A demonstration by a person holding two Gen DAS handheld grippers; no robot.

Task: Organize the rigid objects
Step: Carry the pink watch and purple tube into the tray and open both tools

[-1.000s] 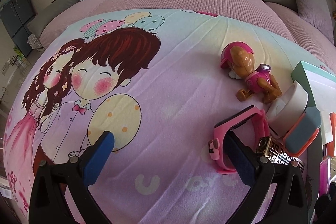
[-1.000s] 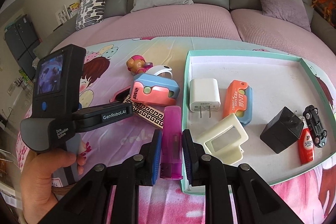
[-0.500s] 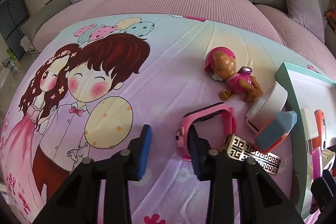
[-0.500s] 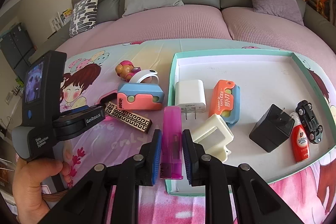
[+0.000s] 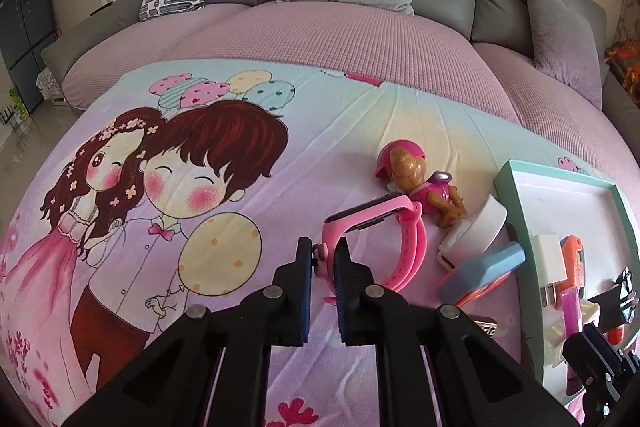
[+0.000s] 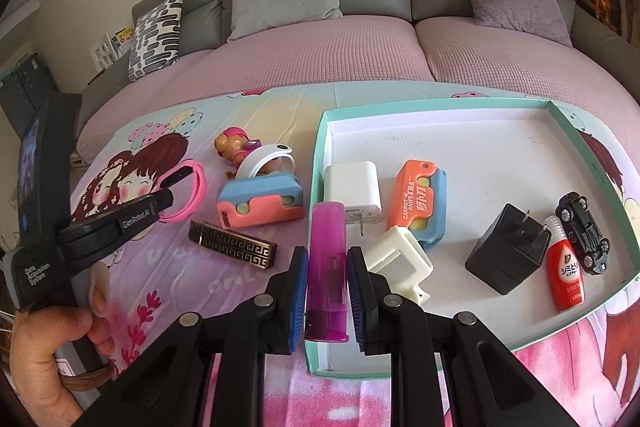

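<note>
Gripping noted on both tools, one item each.
Left wrist view: the left gripper point(image 5: 323, 261) was clenched on the pink watch point(image 5: 376, 227), over the cartoon sheet point(image 5: 200, 307) beside the toy pup point(image 5: 420, 183). Right wrist view: the right gripper point(image 6: 328, 281) clasped the purple lighter point(image 6: 327, 267) above the teal tray point(image 6: 320, 151) rim, near the white charger point(image 6: 352, 187).

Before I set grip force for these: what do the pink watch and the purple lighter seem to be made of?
The pink watch: the band looks like soft matte silicone, judging by its smooth bent loop; the dark face looks glossy, probably plastic or glass. The purple lighter: translucent hard plastic, since light passes through its body, with an opaque purple base. Both seem smooth, so they may slip between the fingers.
</note>
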